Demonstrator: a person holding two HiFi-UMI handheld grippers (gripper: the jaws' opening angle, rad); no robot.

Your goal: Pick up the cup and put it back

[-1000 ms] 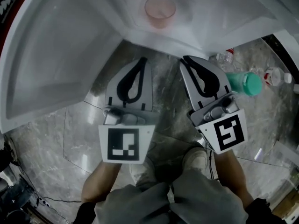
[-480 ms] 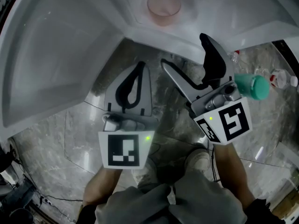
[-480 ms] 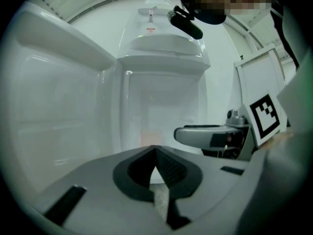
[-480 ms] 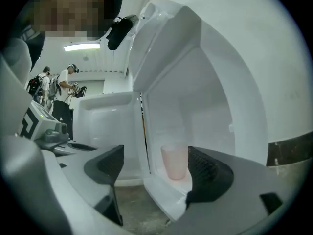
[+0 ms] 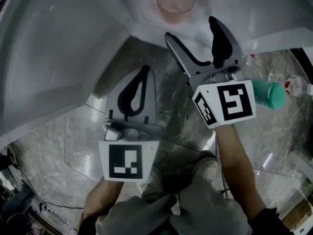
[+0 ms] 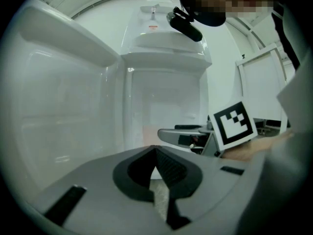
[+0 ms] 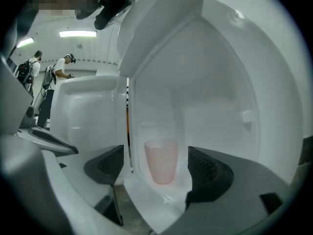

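Observation:
A translucent pink cup [image 5: 174,4] [image 7: 160,160] stands upright on the white ledge inside a white alcove [image 5: 146,23]. My right gripper [image 5: 191,29] [image 7: 155,174] points at the cup from just outside the alcove. Its jaws have just been opening and now stand wide, with nothing between them. The cup is a short way beyond the fingertips, untouched. My left gripper [image 5: 143,72] [image 6: 157,153] hangs lower and to the left over the floor, shut and empty.
A white open door panel [image 5: 49,58] slants along the left. A green-capped bottle [image 5: 261,93] and clear bottles [image 5: 293,82] lie on the marble floor [image 5: 73,141] at the right. People [image 7: 63,67] stand far off in the right gripper view.
The right gripper's jaws went from shut to wide open and it moved forward toward the alcove and the cup. The left gripper has barely moved.

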